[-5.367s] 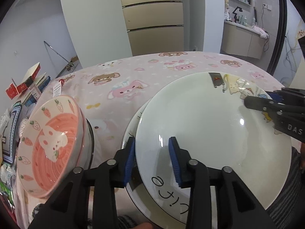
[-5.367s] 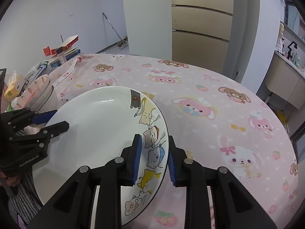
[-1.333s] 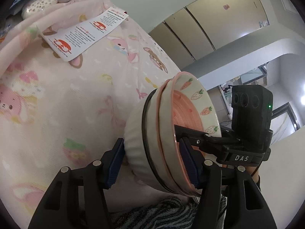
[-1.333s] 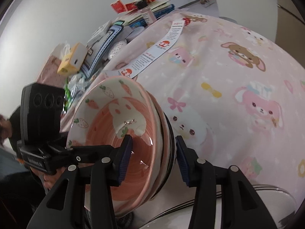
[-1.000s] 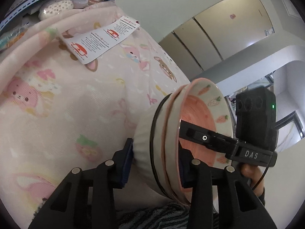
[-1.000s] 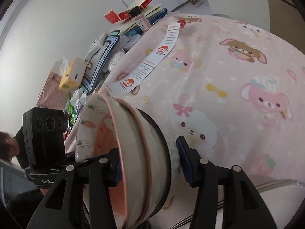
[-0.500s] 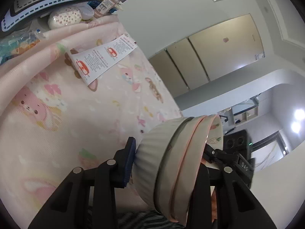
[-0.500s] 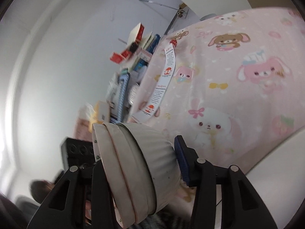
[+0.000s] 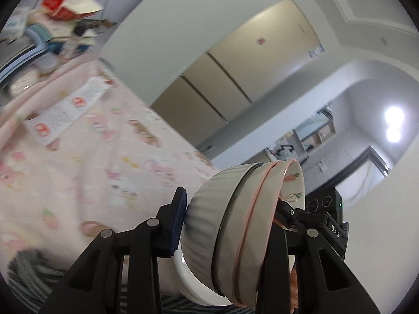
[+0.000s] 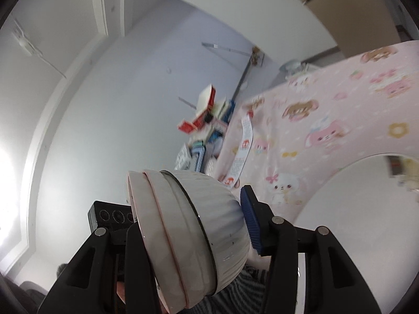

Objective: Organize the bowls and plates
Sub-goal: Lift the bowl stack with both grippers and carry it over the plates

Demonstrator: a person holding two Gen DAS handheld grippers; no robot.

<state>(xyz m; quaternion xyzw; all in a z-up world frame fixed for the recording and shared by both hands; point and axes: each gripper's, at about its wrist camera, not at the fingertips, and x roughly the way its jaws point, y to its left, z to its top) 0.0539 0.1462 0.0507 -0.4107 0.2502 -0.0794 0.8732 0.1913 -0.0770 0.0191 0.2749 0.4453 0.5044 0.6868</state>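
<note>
A nested stack of bowls [image 9: 235, 225], a white ribbed one outside and pink strawberry ones inside, is held in the air between both grippers. My left gripper [image 9: 227, 225] is shut on the stack's rim from one side. My right gripper [image 10: 188, 222] is shut on the same stack [image 10: 193, 227] from the other side. The stack is tilted steeply on its side. The white plates [image 10: 366, 196] lie on the pink tablecloth at the right of the right wrist view; a white plate edge [image 9: 183, 277] shows under the bowls in the left wrist view.
The pink cartoon tablecloth [image 9: 78, 157] covers the table. A paper leaflet [image 9: 65, 112] lies on it. Boxes and books [image 10: 204, 125] are piled at the table's far side. Cabinets [image 9: 235, 78] stand behind.
Both grippers have lifted the bowl stack higher off the table and carried it toward the plates. The stack has tilted further onto its side.
</note>
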